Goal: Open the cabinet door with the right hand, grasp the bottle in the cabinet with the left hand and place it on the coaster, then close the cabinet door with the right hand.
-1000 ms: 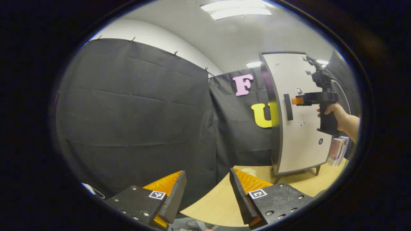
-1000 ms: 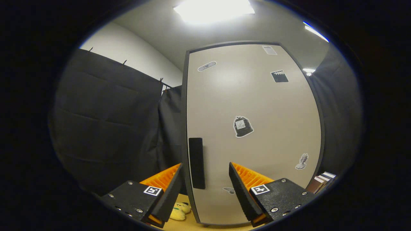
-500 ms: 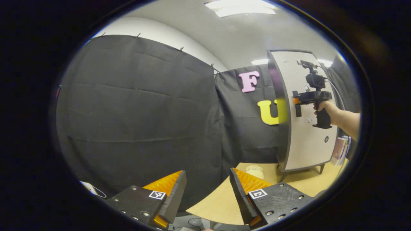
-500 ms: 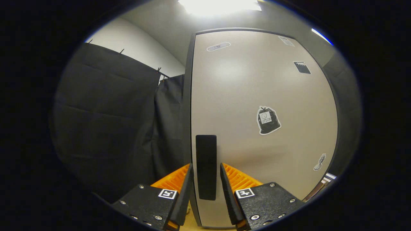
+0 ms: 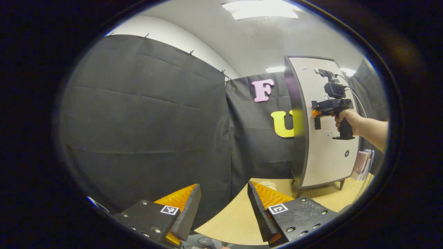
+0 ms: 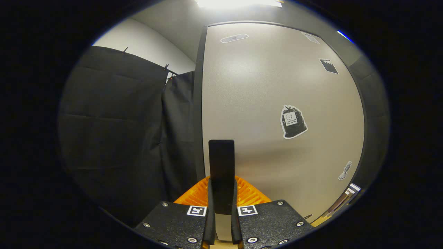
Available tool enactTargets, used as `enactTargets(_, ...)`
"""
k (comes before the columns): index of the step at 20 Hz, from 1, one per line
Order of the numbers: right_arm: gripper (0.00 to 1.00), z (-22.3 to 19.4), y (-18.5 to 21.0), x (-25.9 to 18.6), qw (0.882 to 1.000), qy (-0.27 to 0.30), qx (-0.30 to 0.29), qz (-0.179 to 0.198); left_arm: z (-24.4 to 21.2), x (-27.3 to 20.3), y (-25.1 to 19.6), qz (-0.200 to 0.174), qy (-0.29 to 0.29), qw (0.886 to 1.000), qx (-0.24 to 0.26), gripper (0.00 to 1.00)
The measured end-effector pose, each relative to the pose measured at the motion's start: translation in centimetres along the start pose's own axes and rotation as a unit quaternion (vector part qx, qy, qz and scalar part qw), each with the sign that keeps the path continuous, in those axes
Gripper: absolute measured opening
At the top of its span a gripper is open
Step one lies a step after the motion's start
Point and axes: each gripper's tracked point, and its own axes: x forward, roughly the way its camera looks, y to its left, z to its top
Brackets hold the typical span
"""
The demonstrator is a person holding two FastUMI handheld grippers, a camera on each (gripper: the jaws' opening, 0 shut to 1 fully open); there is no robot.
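black cloth (image 5: 145,114) backs the wooden table (image 5: 235,214); right gripper (image 6: 222,202) clamps the cabinet door (image 6: 270,86) handle (image 6: 221,166), left gripper (image 5: 223,204) hangs spread, holding nothing.

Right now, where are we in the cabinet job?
Done: the right gripper is shut on the door handle; the left gripper view shows it at the handle too. In hand: pulling the cabinet door, which looks closed. Left: the left gripper is open over the table, so fetching the bottle, setting it on the coaster and closing the door remain.
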Motion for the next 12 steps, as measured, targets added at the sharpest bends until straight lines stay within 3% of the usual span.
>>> enactTargets(1,0.18,0.0,0.1,-0.4,1.0,0.001,-0.001,0.004,0.1,0.4,-0.4,-0.007,-0.002,1.0,-0.002,0.74)
enactTargets(12,0.18,0.0,-0.7,-2.4,0.998,0.003,0.016,0.058,0.0,2.8,-6.9,-0.091,-0.011,0.996,-0.016,0.74)
